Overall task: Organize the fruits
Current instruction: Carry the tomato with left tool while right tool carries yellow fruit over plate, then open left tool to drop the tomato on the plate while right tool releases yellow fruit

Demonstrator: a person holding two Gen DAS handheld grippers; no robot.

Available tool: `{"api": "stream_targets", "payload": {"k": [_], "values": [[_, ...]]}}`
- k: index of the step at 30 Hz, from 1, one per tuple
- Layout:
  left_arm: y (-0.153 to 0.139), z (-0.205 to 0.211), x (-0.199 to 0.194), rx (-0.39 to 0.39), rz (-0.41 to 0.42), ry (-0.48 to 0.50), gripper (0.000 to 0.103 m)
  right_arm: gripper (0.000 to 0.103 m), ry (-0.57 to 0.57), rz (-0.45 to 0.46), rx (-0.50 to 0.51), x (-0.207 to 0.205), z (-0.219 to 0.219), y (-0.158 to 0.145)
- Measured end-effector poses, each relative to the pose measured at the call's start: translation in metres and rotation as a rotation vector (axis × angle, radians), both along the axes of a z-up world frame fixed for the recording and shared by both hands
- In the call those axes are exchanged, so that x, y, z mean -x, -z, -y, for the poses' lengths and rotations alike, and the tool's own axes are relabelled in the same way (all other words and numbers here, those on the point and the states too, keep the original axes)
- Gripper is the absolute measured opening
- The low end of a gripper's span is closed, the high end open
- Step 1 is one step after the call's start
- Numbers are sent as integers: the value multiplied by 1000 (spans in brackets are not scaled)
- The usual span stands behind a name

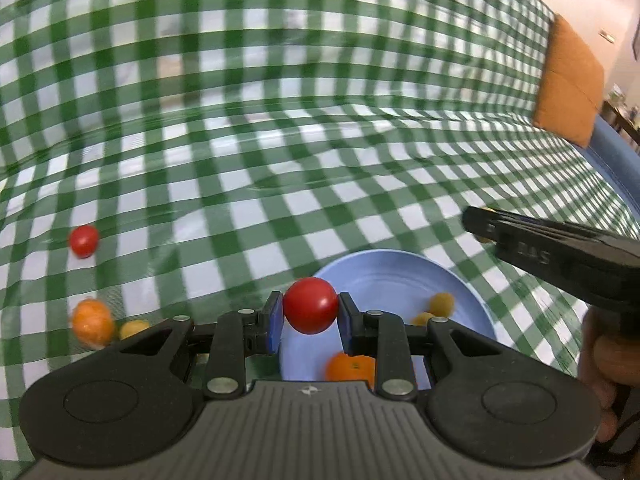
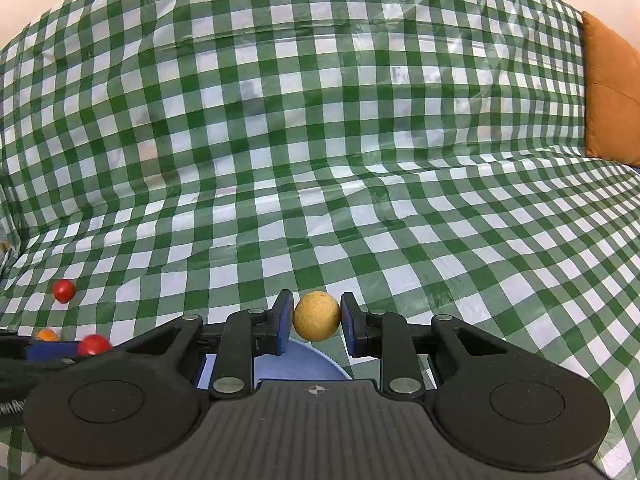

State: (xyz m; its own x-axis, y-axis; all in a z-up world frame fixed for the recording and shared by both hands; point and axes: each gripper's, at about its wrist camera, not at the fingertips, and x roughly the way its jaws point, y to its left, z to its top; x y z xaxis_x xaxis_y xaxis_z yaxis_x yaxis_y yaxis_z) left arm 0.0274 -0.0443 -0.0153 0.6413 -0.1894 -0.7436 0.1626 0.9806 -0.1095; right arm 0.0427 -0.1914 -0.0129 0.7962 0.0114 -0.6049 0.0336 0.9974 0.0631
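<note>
Green-checked cloth (image 1: 280,120), blue plate (image 1: 384,276), red tomato (image 1: 310,311).

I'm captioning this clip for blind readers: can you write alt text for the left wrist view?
The left tongs grip a red cherry tomato just above a blue plate holding an orange fruit and two small yellow ones. A green checked cloth covers the surface, with another red tomato and more fruit lying loose at left; the other tongs reach in from the right.

A glossy, crinkled plastic cloth (image 2: 320,160) in green check covers the surface. The red tomato (image 1: 310,311) shines smooth; the yellow fruit (image 2: 317,316) looks matt and rough. The plate (image 1: 384,276) is smooth blue plastic.
</note>
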Motion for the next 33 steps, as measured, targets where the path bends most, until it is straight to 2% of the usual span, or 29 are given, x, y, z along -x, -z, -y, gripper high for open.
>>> {"api": "stream_targets", "payload": {"k": [14, 17, 33], "values": [[2, 28, -7, -6, 5, 54, 33, 29, -33, -25, -1, -4, -2, 7], [3, 30, -11, -4, 5, 59, 34, 40, -32, -24, -1, -4, -1, 7], [-3, 9, -8, -15, 12, 25, 34, 43, -56, -15, 8, -7, -19, 5]]}}
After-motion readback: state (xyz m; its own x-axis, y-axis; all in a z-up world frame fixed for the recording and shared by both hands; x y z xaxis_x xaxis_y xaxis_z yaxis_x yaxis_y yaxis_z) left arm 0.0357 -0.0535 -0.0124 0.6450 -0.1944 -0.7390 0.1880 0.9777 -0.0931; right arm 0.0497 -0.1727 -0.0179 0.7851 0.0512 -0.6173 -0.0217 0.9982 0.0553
